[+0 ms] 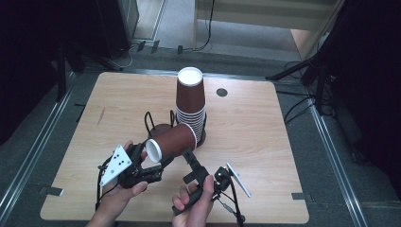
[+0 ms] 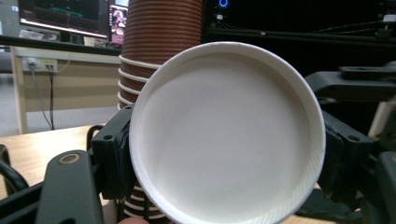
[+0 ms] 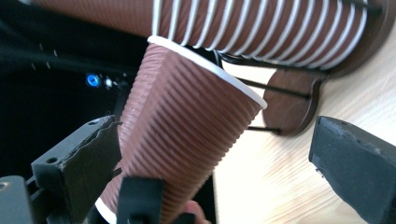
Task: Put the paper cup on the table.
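My left claw [image 1: 158, 163] clamps the brown cup [image 1: 171, 141] sideways at the frame's centre, below the cup stack [image 1: 190, 106]. My right claw [image 1: 190, 158], lower centre, stands open beside it.

Surface [image 1: 118, 99]: light wood-grain top, rounded corners, standing on grey floor [image 1: 28, 156]. Dark round cable hole [image 1: 222, 92] near far edge. Short dark scratch [image 1: 100, 117] at left. Round brown cup holder base [image 1: 163, 128] with black wire uprights near centre; inverted stack of brown ribbed paper cups [image 1: 190, 101] on it.
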Demonstrator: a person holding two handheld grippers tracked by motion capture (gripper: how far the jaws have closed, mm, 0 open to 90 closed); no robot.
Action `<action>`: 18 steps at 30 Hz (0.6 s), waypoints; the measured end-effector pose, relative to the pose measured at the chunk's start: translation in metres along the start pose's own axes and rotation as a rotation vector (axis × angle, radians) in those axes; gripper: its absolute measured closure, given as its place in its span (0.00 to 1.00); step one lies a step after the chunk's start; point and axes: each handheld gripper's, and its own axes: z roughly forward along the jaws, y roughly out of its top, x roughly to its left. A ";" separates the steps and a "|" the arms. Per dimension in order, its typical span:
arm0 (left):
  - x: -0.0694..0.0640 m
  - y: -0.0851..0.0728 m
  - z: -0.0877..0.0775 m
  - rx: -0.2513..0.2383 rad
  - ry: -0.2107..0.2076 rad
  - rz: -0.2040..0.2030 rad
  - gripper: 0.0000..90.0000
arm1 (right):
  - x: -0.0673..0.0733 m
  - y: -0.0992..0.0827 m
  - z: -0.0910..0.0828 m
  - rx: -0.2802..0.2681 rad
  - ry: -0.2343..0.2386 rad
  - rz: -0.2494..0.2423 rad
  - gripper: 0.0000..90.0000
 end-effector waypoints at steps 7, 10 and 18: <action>-0.004 -0.003 0.002 0.009 -0.009 0.015 0.25 | -0.004 0.004 0.007 0.018 0.047 0.175 0.03; -0.005 -0.004 0.003 0.013 -0.009 0.023 0.25 | -0.002 0.006 0.008 0.020 0.051 0.217 0.01; -0.010 -0.007 0.006 0.016 -0.027 0.042 0.25 | -0.009 0.010 0.020 0.057 0.046 0.326 0.00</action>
